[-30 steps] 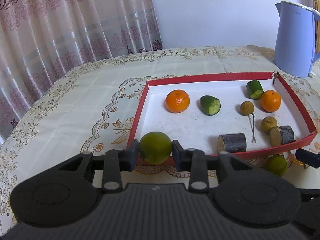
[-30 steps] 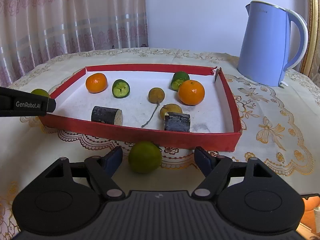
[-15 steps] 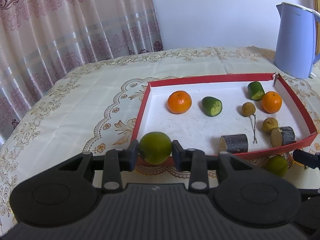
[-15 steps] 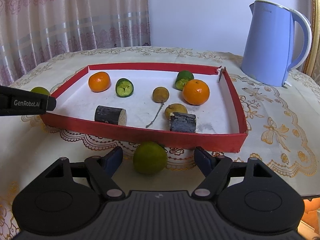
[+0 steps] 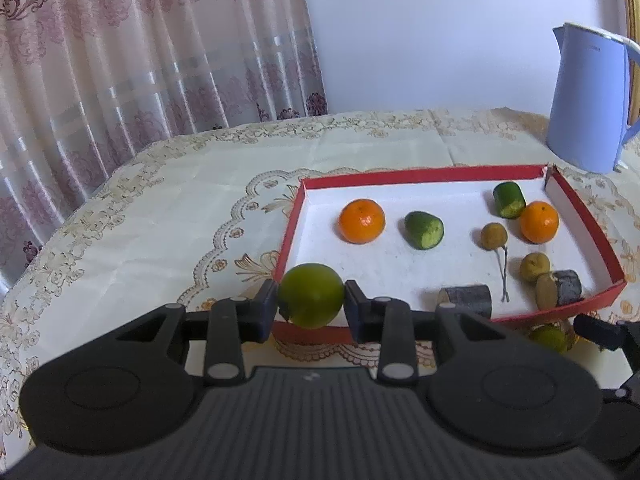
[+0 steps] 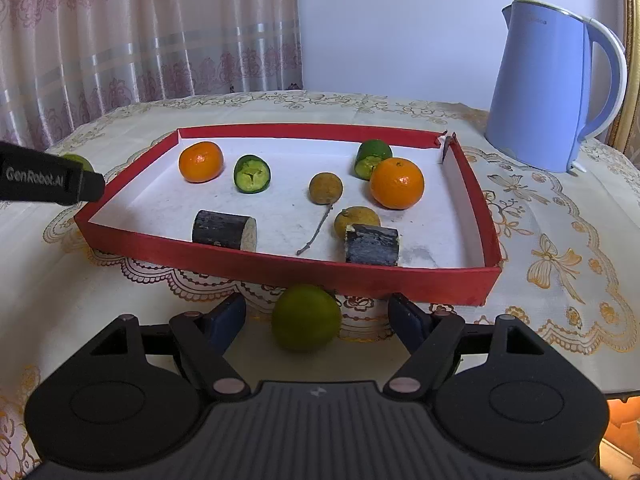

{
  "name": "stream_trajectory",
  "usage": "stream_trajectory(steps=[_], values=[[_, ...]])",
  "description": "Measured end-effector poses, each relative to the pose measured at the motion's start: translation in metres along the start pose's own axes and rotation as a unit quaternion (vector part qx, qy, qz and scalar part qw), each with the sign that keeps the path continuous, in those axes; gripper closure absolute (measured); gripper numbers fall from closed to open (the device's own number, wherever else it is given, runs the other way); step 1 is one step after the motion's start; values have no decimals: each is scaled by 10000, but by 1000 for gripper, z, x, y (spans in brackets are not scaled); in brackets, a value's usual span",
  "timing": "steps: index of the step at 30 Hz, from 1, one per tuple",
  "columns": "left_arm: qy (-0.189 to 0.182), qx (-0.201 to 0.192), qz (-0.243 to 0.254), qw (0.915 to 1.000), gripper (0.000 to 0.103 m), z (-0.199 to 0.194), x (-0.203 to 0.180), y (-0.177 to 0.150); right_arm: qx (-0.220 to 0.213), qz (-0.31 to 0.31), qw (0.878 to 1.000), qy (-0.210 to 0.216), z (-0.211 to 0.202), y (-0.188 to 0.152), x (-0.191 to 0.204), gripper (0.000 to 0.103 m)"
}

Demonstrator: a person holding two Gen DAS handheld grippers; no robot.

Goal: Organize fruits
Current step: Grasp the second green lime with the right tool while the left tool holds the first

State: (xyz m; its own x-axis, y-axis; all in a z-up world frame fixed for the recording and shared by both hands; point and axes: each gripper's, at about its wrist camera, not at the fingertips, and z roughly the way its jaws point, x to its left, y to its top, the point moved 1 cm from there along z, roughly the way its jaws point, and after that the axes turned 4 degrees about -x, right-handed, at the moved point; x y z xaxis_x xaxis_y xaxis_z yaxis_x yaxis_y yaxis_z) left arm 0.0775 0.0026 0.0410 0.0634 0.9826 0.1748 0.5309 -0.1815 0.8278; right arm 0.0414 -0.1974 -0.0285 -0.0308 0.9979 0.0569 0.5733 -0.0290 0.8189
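Left wrist view: nearest the lens, the left gripper [image 5: 311,307] has its fingers [image 5: 267,309] clamped on a green citrus fruit [image 5: 311,295], held just above the near-left corner of the red tray [image 5: 289,236]. Right wrist view: the right gripper [image 6: 316,320] stands with its fingers [image 6: 227,320] wide apart around a second green citrus [image 6: 306,317], neither pad touching it — the fruit rests on the tablecloth [image 6: 560,240] just outside the tray's near wall. Inside the tray, along the near edge, lie two dark cut cylinders, one [image 6: 224,230] left of centre and one [image 6: 372,245] to the right, with a small yellow-brown fruit [image 6: 356,216] touching the right one from behind. A brown round fruit with a long stem [image 6: 326,188] sits mid-tray. Further back are an orange [image 6: 397,183] on the right, an orange [image 6: 201,161] on the left, and two cut green pieces — one [image 6: 252,174] beside the left orange, one [image 6: 370,158] just behind the right orange. Beyond the tray's far-right corner stands a blue kettle [image 6: 548,88]. A patterned curtain [image 6: 140,40] hangs behind the table's far-left edge.
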Motion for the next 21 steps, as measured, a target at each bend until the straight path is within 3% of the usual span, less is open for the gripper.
stream_trajectory(steps=[18, 21], values=[[21, -66, -37, 10000, 70, -5, 8, 2, -6, 31, 10000, 25, -3, -2, -7, 25], [8, -57, -24, 10000, 70, -5, 7, 1, 48, 11, 10000, 4, 1, -1, -6, 42]])
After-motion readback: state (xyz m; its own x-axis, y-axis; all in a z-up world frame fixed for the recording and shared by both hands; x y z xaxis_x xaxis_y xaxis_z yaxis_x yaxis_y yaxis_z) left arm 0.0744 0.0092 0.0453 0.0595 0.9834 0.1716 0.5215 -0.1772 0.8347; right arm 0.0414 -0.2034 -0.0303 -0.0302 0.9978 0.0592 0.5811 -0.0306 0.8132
